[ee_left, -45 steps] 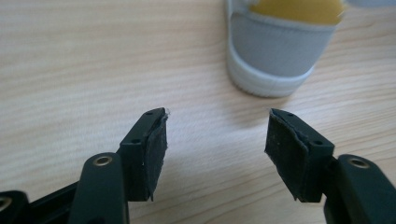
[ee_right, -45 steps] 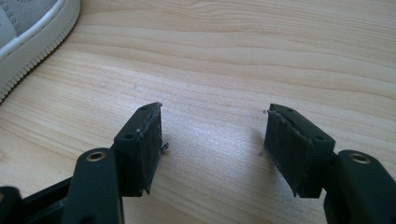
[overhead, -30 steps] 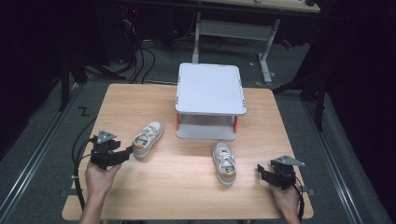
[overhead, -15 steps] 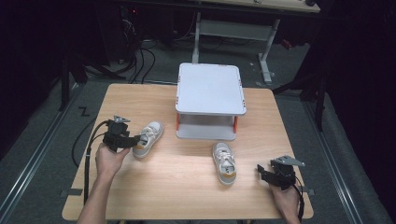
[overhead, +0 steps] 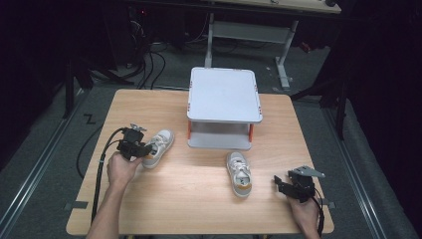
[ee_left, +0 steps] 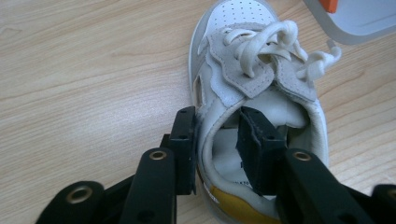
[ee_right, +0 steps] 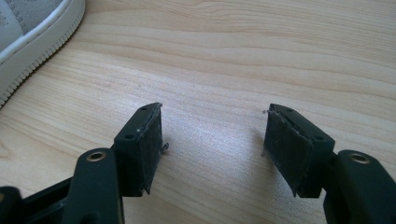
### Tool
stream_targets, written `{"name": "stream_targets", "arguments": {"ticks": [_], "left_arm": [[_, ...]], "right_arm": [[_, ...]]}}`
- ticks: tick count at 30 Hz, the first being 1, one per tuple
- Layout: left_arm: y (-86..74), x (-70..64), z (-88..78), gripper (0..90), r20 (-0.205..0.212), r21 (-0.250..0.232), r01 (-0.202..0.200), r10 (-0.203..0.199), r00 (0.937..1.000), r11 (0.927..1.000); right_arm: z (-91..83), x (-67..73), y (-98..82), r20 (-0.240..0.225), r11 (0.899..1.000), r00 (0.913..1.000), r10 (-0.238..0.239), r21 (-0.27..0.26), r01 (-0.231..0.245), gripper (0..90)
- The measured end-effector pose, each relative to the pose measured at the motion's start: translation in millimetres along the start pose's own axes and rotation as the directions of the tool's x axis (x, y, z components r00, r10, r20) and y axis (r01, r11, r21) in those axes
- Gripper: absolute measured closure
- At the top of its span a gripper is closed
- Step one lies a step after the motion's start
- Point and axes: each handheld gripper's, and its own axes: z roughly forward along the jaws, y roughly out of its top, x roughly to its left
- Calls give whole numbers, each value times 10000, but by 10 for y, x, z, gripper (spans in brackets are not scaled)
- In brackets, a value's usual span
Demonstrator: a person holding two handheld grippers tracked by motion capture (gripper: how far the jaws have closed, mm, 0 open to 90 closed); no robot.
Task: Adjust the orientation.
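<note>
Left hand-held gripper point(overhead: 147, 149) at the left sneaker point(overhead: 158, 147), on the left part of the wooden tabletop point(overhead: 199, 199). Jaws just closing, now astride the heel collar of that shoe: one pad outside the collar wall, the other down inside the opening, the padded wall pinched between them. Close up in the left gripper view, same sneaker point(ee_left: 252, 93) seen from the heel, white and grey with loose cream laces and a yellow patch at the back; toe pointing away toward a corner of the grey stand. Left hand-held gripper point(ee_left: 217, 140) narrowed to about the thickness of that collar.

Right hand-held gripper point(overhead: 281, 185) low over the tabletop near its right front corner, held in the person's right hand point(overhead: 303, 214). Jaws spread wide in the right gripper view point(ee_right: 212, 135), bare wood grain between them, nothing gripped.

Second sneaker point(overhead: 239, 173) flat on the tabletop just left of the right hand-held gripper, apart from it, toe toward the grey two-tier stand point(overhead: 224, 94) at the middle back of the tabletop.
</note>
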Motion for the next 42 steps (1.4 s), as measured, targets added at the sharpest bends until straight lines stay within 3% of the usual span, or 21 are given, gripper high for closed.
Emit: {"name": "stream_targets", "arguments": {"ticks": [2,10,23,29,32,42], "left_arm": [[-1,26,-16,759,0,-56,6,-6,10000,10000],[-4,12,-24,825,-114,-55,-322,321,9994,9995],[-34,-97,-279,848,191,-776,-905,923,9956,9929],[-71,-281,-423,847,479,-881,-1243,1289,9905,9883],[-84,-443,-482,847,643,-902,-1366,1427,9877,9865],[-100,-948,-470,846,1063,-755,-1546,1621,9810,9851]], "right_arm": [[0,1,0,-1,10000,10000,5,3,-5,367],[0,0,0,-3,10000,10000,9,3,-9,367],[0,1,0,1,10000,10000,4,1,-4,367],[0,1,0,0,10000,10000,3,1,-3,367],[0,0,0,-1,10000,10000,2,1,-2,367],[0,0,0,-1,10000,10000,-1,-1,1,367]]}}
